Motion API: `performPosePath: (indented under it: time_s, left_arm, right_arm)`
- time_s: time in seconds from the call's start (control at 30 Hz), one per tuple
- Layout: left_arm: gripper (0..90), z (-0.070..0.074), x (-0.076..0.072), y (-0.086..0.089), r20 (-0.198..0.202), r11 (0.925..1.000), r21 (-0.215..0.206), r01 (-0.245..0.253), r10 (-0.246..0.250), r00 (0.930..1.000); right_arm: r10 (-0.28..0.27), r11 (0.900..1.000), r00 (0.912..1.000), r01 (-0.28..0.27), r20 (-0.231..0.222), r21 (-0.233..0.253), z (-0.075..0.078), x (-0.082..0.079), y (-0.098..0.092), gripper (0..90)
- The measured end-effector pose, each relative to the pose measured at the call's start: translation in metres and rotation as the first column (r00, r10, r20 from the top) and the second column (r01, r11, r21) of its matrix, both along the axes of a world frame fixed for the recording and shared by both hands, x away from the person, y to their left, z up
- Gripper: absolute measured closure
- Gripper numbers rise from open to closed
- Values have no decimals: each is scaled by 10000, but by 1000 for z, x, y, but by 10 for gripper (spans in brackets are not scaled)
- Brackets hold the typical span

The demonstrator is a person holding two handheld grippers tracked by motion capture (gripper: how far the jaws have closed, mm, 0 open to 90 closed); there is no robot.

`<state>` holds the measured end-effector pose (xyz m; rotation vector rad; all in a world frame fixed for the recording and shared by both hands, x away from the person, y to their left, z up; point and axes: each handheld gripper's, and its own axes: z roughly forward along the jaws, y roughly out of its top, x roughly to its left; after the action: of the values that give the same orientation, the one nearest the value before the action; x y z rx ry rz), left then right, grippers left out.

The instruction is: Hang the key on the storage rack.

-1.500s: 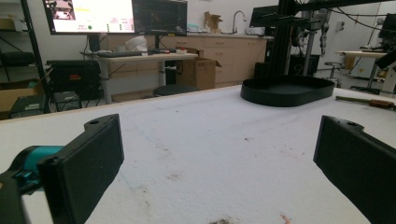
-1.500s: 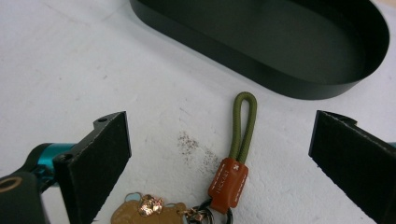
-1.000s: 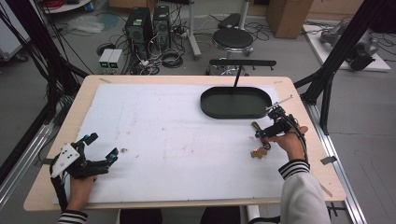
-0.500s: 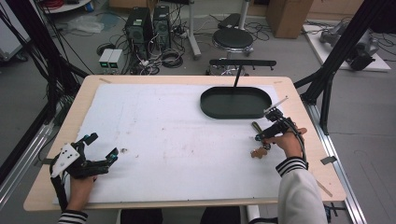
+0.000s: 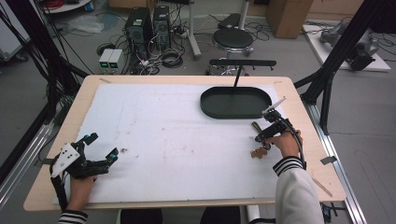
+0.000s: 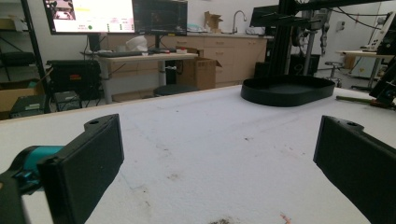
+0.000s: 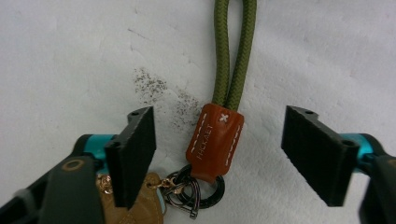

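A keychain lies on the white mat: an olive green cord loop (image 7: 233,51) joined by a brown leather tab (image 7: 214,141) to dark metal rings (image 7: 198,191) and a tan charm (image 7: 140,210). In the high view it sits at the right, the charm (image 5: 257,152) nearest me. My right gripper (image 7: 219,154) hangs open straight over the leather tab, one jaw on each side, not touching it; from above it shows at the mat's right (image 5: 265,136). My left gripper (image 5: 100,147) rests open at the front left, nothing between its jaws (image 6: 210,172).
A black oval tray (image 5: 236,101) stands at the back right of the mat; in the left gripper view the tray (image 6: 287,91) is far ahead. Small dark stains (image 7: 149,84) mark the mat. A stool and computer gear stand on the floor beyond the table.
My right gripper has shifted slightly over the keychain. The left gripper has stayed where it was.
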<state>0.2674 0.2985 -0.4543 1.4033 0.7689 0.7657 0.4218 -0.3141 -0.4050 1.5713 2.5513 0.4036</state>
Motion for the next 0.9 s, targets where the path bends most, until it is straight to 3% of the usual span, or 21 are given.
performPosePath:
  time_s: [0.07,0.23,0.33,0.37,0.53,0.67,0.9]
  left_arm:
    - [21,0,0,0,3,10000,-3,-1,1,10000]
    - [21,0,0,0,5,10000,9,-4,4,10000]
    - [21,0,0,0,2,10000,-8,-12,12,10000]
    - [21,0,0,0,0,10000,8,-8,8,10000]
    - [21,0,0,0,2,10000,-3,-14,14,10000]
    - [20,0,0,0,4,10000,18,-8,8,10000]
    - [20,0,0,0,4,10000,10,-10,10,10000]
  right_arm:
    - [-46,10000,10000,46,-72,-24,-1,0,1,372]
    - [-36,10000,9999,36,-98,-64,-3,1,2,446]
    - [35,9999,9999,-37,-160,-155,-3,1,3,554]
    - [135,9994,9996,-143,-245,-329,-3,1,5,619]
    - [98,9973,9998,-111,-188,-722,-1,0,11,730]
    - [177,9954,9996,-196,-210,-939,-1,0,14,737]
    - [321,9980,9994,-316,93,-544,4,-1,12,738]
